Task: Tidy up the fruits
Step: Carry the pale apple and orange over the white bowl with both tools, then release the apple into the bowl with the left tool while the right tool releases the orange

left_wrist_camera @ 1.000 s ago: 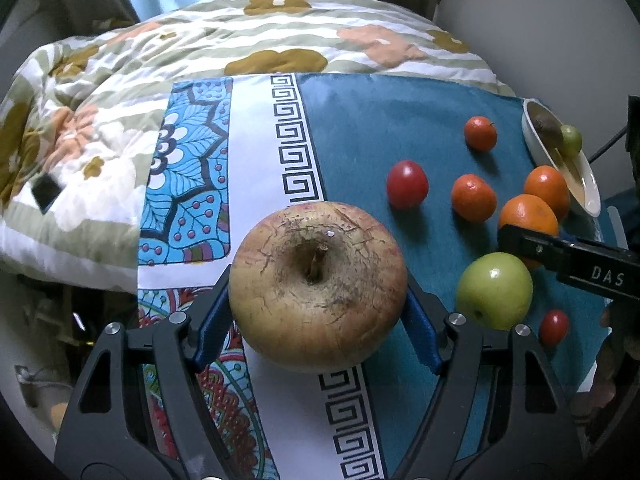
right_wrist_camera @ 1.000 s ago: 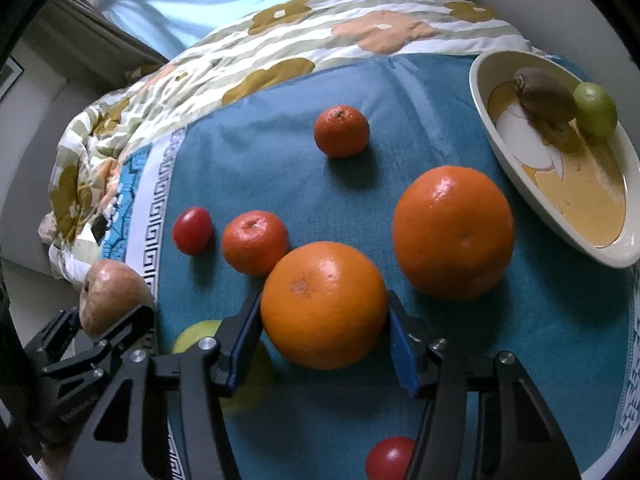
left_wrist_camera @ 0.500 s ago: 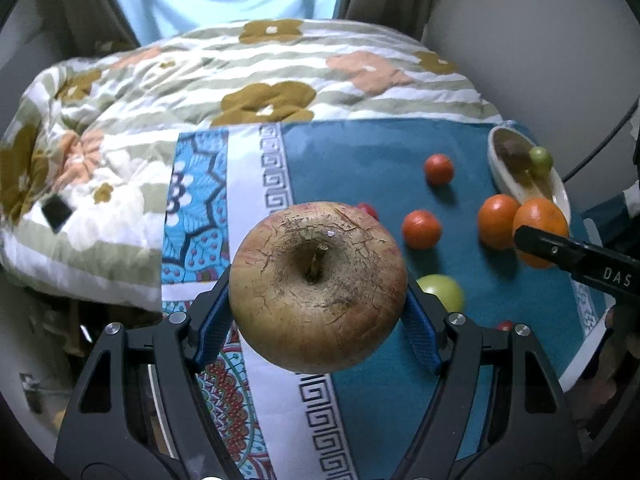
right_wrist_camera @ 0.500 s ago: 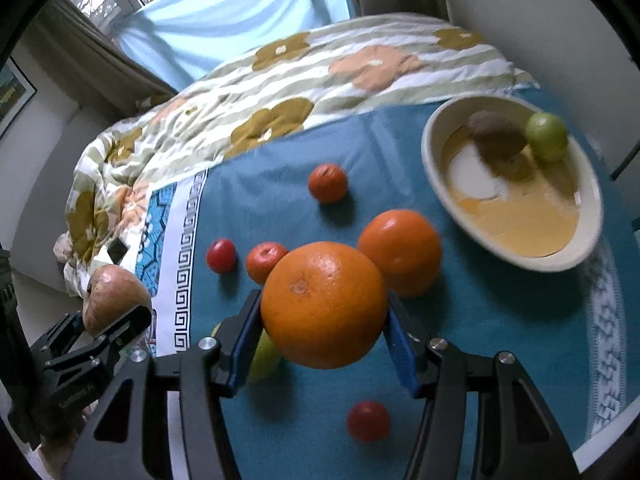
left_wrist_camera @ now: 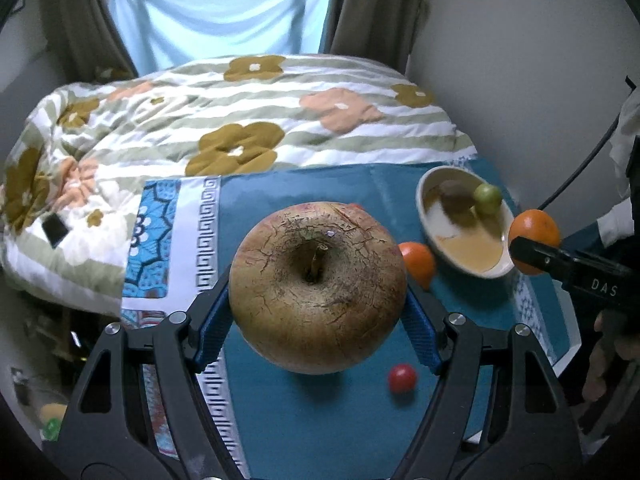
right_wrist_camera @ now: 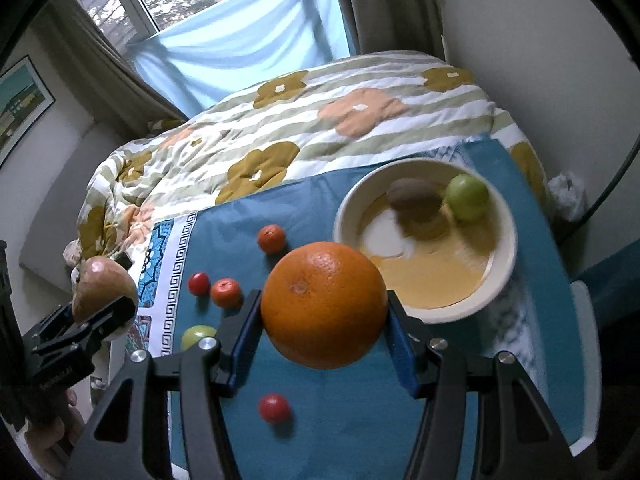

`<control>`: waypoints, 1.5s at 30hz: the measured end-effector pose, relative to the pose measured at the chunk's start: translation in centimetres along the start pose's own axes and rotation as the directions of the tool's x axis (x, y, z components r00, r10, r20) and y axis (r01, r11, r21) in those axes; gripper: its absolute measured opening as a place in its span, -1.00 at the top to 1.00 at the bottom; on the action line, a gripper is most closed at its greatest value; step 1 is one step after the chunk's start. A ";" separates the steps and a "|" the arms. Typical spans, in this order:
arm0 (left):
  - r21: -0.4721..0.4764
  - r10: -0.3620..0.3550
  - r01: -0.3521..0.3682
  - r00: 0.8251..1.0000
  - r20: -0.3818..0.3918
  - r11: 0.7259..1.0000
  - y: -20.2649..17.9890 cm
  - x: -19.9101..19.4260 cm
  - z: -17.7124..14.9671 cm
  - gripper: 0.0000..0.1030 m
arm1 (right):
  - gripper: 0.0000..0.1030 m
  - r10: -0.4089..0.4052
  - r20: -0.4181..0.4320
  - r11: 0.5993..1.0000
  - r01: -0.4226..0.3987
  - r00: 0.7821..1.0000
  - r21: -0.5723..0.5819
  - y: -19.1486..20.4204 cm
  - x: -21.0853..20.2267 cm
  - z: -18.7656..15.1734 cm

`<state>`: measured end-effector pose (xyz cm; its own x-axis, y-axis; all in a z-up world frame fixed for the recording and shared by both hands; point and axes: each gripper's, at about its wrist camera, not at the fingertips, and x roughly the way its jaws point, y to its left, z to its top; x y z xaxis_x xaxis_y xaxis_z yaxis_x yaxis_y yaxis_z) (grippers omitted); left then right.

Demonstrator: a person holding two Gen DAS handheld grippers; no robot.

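A russet apple (left_wrist_camera: 318,288) is gripped by the left tool (left_wrist_camera: 318,312) above the teal cloth (left_wrist_camera: 280,420). An orange (right_wrist_camera: 324,304) is clamped in the right tool (right_wrist_camera: 324,340), just before the cream bowl (right_wrist_camera: 506,272).

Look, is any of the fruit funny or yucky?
Yes: the apple held in the left gripper has brownish, rough skin with cracks spreading from its stem. The orange in the right gripper looks smooth and fine.

Motion blur smears the bowl (right_wrist_camera: 505,276) and its brown fruit (right_wrist_camera: 414,199).
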<state>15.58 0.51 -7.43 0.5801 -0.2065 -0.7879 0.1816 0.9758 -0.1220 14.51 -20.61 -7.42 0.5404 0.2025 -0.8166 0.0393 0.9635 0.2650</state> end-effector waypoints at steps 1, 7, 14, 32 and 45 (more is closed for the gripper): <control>-0.002 -0.001 0.001 1.000 0.006 1.000 -1.1 -0.1 0.1 -0.56 | -0.04 0.005 0.001 1.000 -0.005 1.000 -0.005 -0.8 -0.3 0.1; -0.005 0.000 0.000 1.000 0.020 1.000 -6.5 0.8 0.4 -0.56 | -0.04 0.014 -0.003 0.999 -0.014 1.000 -0.046 -5.6 -1.3 1.2; 0.000 -0.018 0.018 1.000 0.004 1.000 -12.5 4.8 1.3 -0.56 | -0.04 0.019 -0.019 0.998 -0.020 1.000 -0.065 -10.8 -0.8 2.5; 0.114 0.036 -0.023 0.993 -0.113 0.993 -19.4 17.0 2.5 -0.56 | -0.04 0.038 -0.064 0.999 -0.040 0.997 -0.032 -19.1 3.6 4.8; 0.222 0.079 -0.063 0.995 -0.067 0.973 -20.1 17.4 3.9 -1.00 | -0.04 0.070 -0.070 0.997 -0.072 0.995 -0.024 -19.1 5.1 5.4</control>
<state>25.07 -22.92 -16.34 0.5385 -0.1233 -0.8336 0.3168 0.9463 0.0647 21.07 -38.89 -13.90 0.4819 0.2809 -0.8300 -0.0198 0.9505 0.3102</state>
